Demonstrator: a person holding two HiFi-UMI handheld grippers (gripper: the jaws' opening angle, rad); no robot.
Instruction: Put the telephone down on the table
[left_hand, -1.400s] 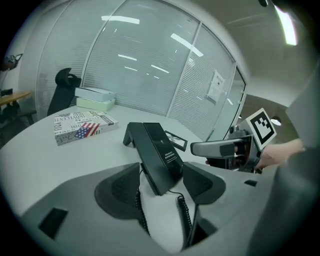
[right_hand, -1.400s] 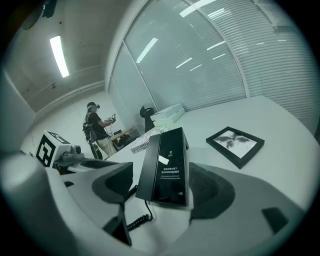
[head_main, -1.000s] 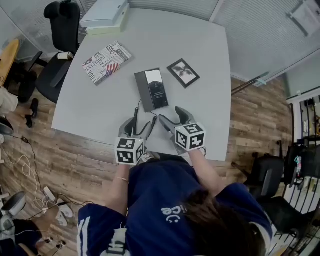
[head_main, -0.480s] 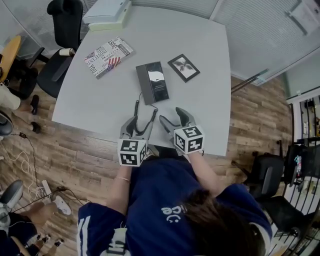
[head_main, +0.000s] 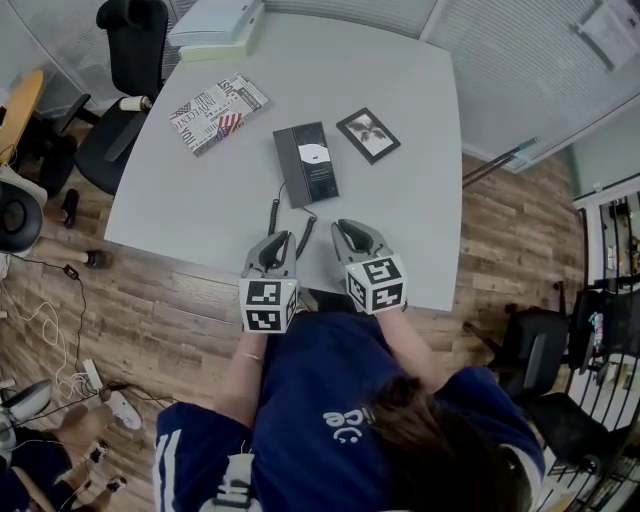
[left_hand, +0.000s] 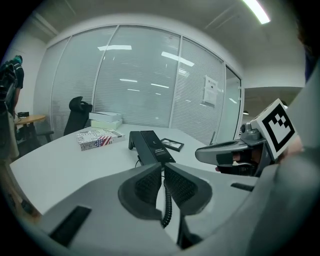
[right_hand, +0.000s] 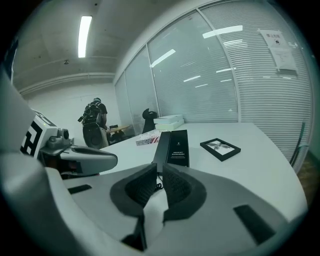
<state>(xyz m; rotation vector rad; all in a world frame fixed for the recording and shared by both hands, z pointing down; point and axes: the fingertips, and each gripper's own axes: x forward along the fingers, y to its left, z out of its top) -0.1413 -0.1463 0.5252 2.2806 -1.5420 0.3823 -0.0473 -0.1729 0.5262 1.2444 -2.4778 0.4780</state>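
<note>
The black telephone (head_main: 306, 165) lies flat on the grey table (head_main: 200, 210), and it also shows ahead in both gripper views (left_hand: 150, 146) (right_hand: 174, 145). Its coiled cord (head_main: 272, 214) trails toward the front edge. My left gripper (head_main: 280, 237) hovers near that edge, short of the phone. Its jaws are closing to a thin slit and the pads press on nothing. The cord (left_hand: 167, 205) shows through the slit, on the table below. My right gripper (head_main: 343, 226) hangs beside it, its jaws closing too, with nothing between them.
A black picture frame (head_main: 367, 134) lies right of the phone. A patterned box (head_main: 216, 112) and a stack of books (head_main: 210, 25) sit at the far left. An office chair (head_main: 125, 60) stands past the left edge. A person (right_hand: 92, 125) stands far off.
Both grippers' jaws have gone from wide open to almost together. The hands have stayed near the front edge, short of the phone.
</note>
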